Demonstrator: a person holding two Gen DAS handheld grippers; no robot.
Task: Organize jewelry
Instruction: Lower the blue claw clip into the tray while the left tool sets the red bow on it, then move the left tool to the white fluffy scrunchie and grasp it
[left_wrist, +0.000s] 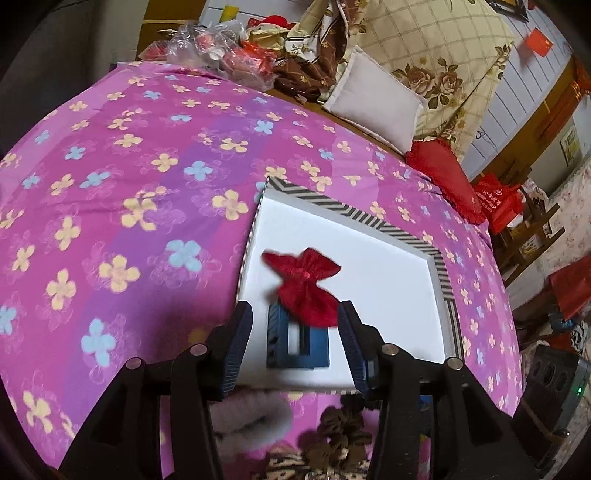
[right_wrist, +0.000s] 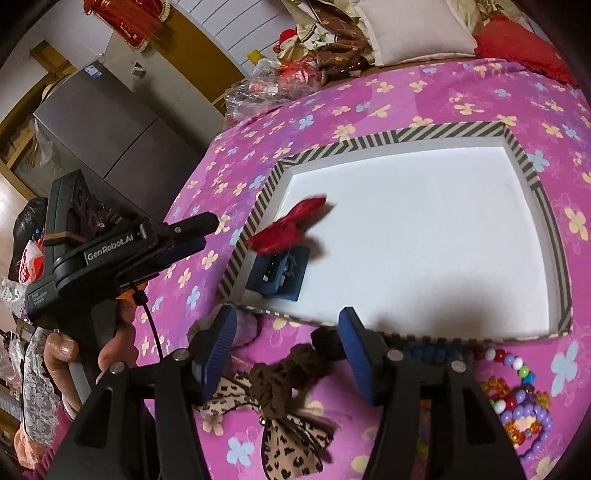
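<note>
Here my left gripper hangs over the tray's near-left corner, fingers apart above the red bow; my right gripper, also spread, hovers over the leopard scrunchie.

A bed under a pink-and-purple flowered cotton sheet is spreading ahead of the fingers. Beyond them, a white square pillow and a red frilled cushion are leaning against a beige rose-printed quilt. A tall grey metal refrigerator is standing far left of the fingers, beside a white panelled wall.

Velvety red bow; matt white tray; cloth bedspread.
</note>
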